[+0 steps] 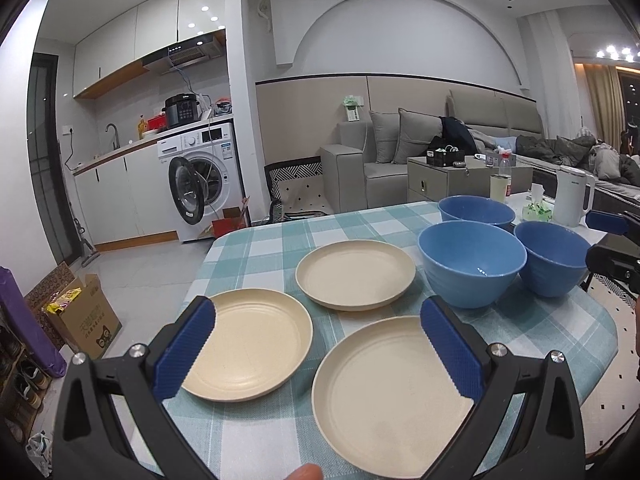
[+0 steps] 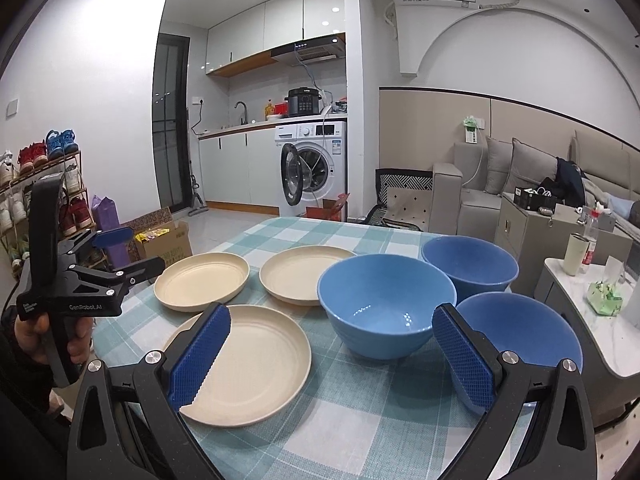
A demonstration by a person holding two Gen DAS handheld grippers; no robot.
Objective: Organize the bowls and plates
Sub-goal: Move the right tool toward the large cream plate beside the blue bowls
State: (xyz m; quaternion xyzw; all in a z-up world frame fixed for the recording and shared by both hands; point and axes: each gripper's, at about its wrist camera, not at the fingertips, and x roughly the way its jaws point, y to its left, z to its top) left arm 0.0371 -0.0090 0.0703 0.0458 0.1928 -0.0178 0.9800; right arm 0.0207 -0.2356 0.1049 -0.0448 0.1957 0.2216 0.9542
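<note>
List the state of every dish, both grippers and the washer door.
Near plate: upright, empty, unstacked.
Left plate: upright, empty, unstacked.
Far plate: upright, empty, unstacked.
Middle bowl: upright, empty.
Far bowl: upright, empty.
Right bowl: upright, empty.
Left gripper: open, holding nothing.
Right gripper: open, holding nothing.
Washer door: open.

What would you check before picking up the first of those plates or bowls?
1. Left gripper open: ok.
2. Right gripper open: ok.
3. Both holding nothing: ok.
4. Three cream plates, e.g. the nearest plate, lie separate, unstacked: ok.
5. Three blue bowls, e.g. the middle bowl, upright and empty: ok.
6. Checked tablecloth flat, no folds to snag: ok as far as visible.
</note>
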